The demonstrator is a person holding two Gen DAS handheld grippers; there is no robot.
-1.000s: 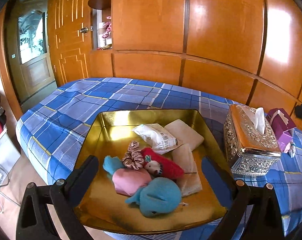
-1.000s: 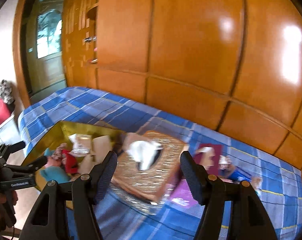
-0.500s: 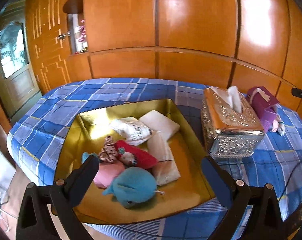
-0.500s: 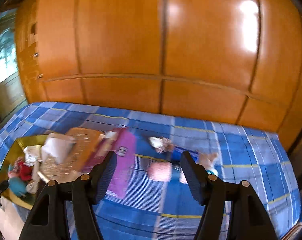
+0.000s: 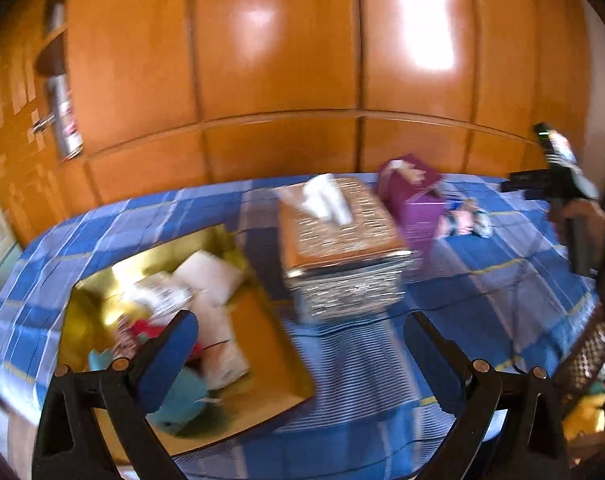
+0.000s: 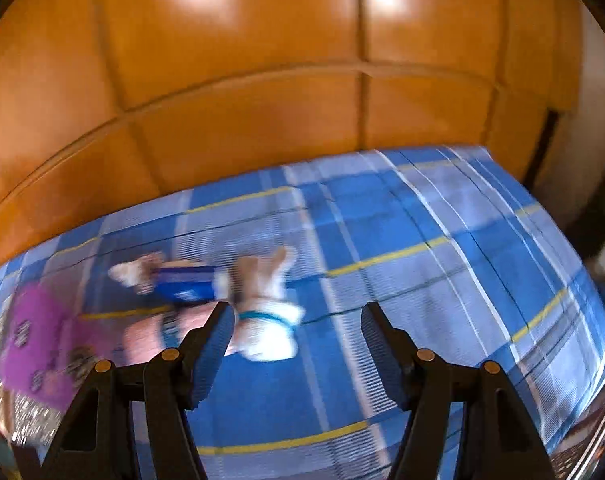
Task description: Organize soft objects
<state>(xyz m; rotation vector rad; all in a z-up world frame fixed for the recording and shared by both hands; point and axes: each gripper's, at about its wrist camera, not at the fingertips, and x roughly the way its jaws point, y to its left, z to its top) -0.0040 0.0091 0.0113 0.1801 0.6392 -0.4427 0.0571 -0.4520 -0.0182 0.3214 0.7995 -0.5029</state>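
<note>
1. Both views have swung right since the earlier frames: the gold tray (image 5: 278, 364) has slid from centre to the lower left of the left wrist view, and the tissue box (image 5: 342, 248) now sits mid-frame. In the right wrist view the tray is gone; loose toys on the bed (image 6: 442, 264) have come near the fingers. Both views are motion-blurred.
2. Landmark: tissue box, on the blue plaid bed.
3. Gold tray lies just left of the tissue box. It holds a teal plush (image 5: 182, 400), white folded cloths (image 5: 210, 276), a white packet and a red item; details smeared.
4. Purple box (image 5: 414, 200) stands just right of the tissue box, touching or nearly so.
5. Further right of the tissue box, past the purple box: a small doll in blue (image 6: 182, 280) and a white plush with teal collar (image 6: 268, 328), lying on the bed.
6. Left gripper (image 5: 298, 344): jaws wide apart, nothing between them.
7. Right gripper (image 6: 296, 340): jaws parted, nothing gripped; the white plush lies beyond the left fingertip, contact unclear.
</note>
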